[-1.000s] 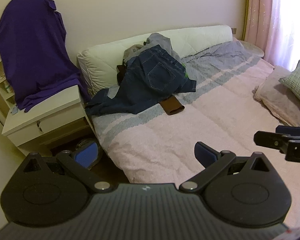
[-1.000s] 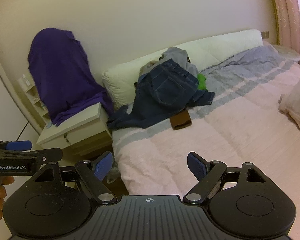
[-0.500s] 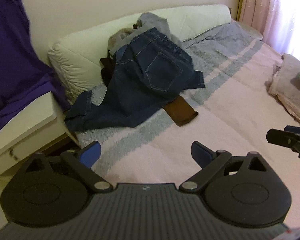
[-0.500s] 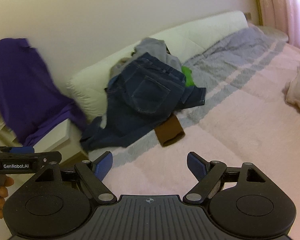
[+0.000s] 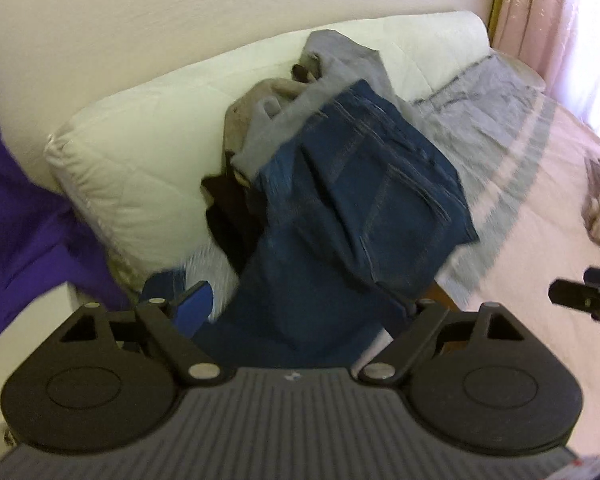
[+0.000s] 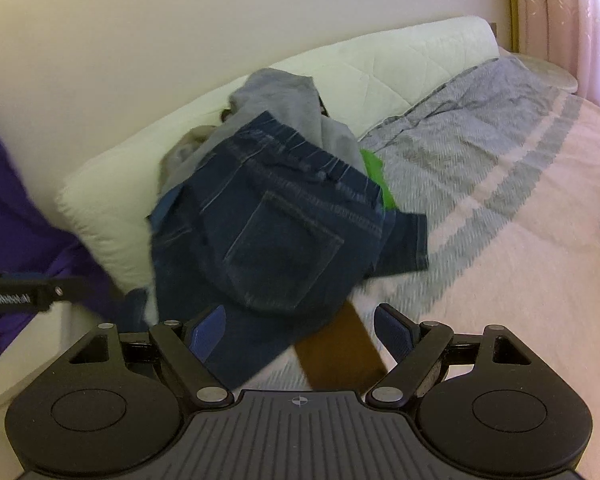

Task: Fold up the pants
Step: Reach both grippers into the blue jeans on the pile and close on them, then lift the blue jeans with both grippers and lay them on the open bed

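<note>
Left gripper (image 5: 306,306) jaws closing, not pressing the jeans (image 5: 352,216) seen between them; right gripper (image 6: 302,330) released, empty. Jeans heaped on the bed (image 6: 520,240), against the far-left headboard cushion (image 6: 400,64). Only the right view shows the green cloth (image 6: 374,178) and brown cloth (image 6: 340,356).

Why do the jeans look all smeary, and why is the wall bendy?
Left wrist view: the jeans and grey garment are streaked by motion blur, while the left gripper looks sharper; daylight washes out the curtain. Right wrist view: the jeans are softly blurred, and the fisheye lens bends the headboard cushion into a curve.
</note>
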Available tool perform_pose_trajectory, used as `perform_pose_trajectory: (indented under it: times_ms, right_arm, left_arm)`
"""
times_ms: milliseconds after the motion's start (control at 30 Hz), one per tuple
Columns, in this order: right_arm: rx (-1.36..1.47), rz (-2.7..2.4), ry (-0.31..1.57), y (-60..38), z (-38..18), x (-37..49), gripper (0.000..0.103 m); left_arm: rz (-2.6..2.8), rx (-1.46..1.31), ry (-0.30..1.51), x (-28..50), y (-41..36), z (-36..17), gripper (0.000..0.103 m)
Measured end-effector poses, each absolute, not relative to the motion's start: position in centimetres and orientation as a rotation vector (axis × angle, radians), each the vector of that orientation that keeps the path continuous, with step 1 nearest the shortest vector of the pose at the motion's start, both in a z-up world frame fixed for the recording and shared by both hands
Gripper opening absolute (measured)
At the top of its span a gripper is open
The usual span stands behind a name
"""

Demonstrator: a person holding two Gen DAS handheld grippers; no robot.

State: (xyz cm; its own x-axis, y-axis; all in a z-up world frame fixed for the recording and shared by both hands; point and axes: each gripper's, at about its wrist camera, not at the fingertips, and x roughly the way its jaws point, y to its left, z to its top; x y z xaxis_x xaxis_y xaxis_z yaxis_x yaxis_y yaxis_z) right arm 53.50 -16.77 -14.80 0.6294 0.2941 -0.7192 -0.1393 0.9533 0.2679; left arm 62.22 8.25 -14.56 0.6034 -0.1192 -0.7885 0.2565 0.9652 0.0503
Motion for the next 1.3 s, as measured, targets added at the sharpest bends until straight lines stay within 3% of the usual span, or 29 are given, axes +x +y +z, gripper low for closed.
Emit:
perform_pose_trajectory:
  times_ms: [367,600,700,800,833,900,933,967,1100,1300]
  right_arm:
    - [0.286,0.144,0.939,-18.5,-24.1,63.8,0.08]
    - [0.531,0.096,0.952,-22.6,-30.1,67.8,0.08]
    - [0.652,0.106,0.945,-23.5,-32.6,69.0,0.08]
    - [0.806,0.145,0.905,-23.9,-34.5,69.4,0.08]
    - [0.856,0.172,0.89,-23.9,-34.8,69.2,0.066]
    - [0.871,0.203,0.844,-23.7,-34.1,68.6,0.038]
    - [0.829,0.195,0.839,-23.5,-33.4,68.1,0.017]
    - [0.827,0.224,0.812,-23.3,-32.5,67.3,0.007]
    - [0.748,0.264,0.701,-23.0,-27.4,63.1,0.002]
    - [0.676,0.374,0.525,-22.6,-18.1,55.2,0.002]
  left_arm:
    - [-0.228,0.137,0.911,76.5,7.6,-20.2,0.082]
    - [-0.247,0.13,0.955,81.4,6.8,-23.8,0.081]
    - [-0.257,0.102,0.985,82.7,6.8,-25.1,0.072]
    - [-0.293,0.048,0.997,82.9,6.9,-25.6,0.051]
    - [-0.307,0.041,0.989,82.7,6.9,-25.6,0.04]
    - [-0.314,0.066,0.968,82.1,6.5,-25.2,0.032]
    - [-0.314,0.086,0.953,81.7,6.3,-25.0,0.028]
    - [-0.316,0.091,0.945,81.3,6.2,-24.7,0.026]
    - [-0.311,0.093,0.901,79.5,6.1,-23.0,0.018]
    - [-0.363,0.131,0.81,75.0,5.0,-18.5,0.015]
